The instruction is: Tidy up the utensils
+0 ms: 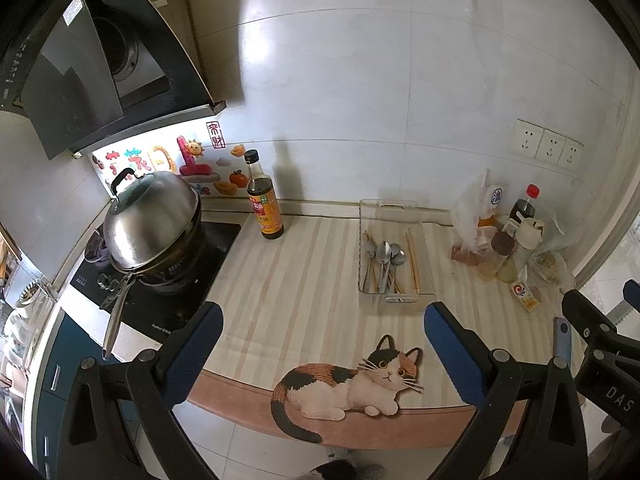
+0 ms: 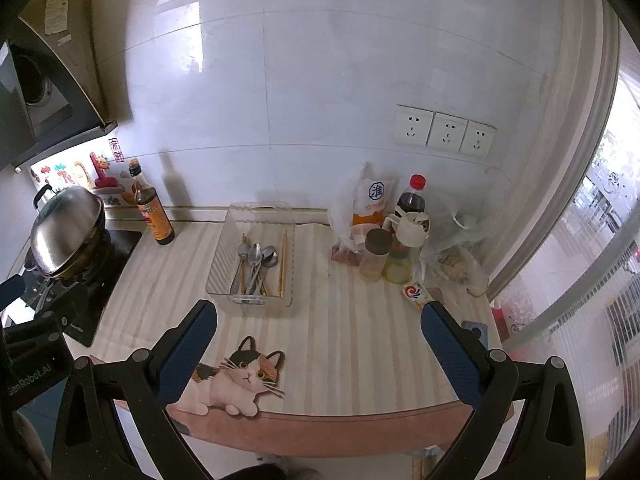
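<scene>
A clear plastic tray (image 1: 394, 205) stands on the striped counter mat near the wall; it also shows in the right wrist view (image 2: 260, 209). Inside lie several metal spoons (image 1: 385, 256) (image 2: 256, 257) and wooden chopsticks (image 1: 413, 261) (image 2: 283, 261). My left gripper (image 1: 323, 316) is open and empty, held above the counter's front edge, short of the tray. My right gripper (image 2: 319, 316) is open and empty, also in front of the tray and to its right. Its body shows at the right edge of the left wrist view (image 1: 600, 344).
A dark sauce bottle (image 1: 263, 200) (image 2: 154, 210) stands left of the tray. A lidded steel pot (image 1: 154, 224) (image 2: 66, 232) sits on the stove at left. Bottles, jars and plastic bags (image 1: 504, 236) (image 2: 396, 236) crowd the right. A small carton (image 2: 416, 295) and a phone (image 2: 476, 330) lie near the right edge.
</scene>
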A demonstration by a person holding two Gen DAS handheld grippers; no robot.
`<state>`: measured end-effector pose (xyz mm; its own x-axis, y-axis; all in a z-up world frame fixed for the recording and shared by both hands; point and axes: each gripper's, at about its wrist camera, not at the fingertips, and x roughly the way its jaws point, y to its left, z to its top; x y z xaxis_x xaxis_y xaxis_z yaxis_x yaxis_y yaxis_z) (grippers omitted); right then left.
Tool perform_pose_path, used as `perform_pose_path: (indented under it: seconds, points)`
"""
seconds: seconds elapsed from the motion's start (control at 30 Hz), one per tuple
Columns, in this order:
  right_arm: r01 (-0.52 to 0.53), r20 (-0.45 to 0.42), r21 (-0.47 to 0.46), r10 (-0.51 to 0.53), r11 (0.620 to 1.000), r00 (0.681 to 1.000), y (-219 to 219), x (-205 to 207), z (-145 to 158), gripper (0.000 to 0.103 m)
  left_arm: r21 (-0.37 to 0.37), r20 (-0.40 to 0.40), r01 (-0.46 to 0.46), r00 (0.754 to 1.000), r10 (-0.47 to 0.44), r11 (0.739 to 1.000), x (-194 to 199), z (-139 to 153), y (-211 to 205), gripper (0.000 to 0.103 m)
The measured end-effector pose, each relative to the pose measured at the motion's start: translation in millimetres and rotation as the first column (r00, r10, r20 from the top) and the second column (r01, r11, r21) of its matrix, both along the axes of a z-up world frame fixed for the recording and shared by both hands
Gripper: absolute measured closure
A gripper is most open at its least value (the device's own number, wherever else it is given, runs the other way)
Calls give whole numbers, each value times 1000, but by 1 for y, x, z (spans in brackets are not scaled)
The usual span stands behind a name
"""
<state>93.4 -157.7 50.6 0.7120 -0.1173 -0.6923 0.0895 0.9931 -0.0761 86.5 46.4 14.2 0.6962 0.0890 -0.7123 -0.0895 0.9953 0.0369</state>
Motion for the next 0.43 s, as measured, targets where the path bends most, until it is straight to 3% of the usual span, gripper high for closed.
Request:
perform_pose_path:
  seconds: [0.43]
  points:
    - [4,-2,0,-4,1000,1000,-2,0,1,0,0,-2,-2,1000,2,1000,-2,1,-3,0]
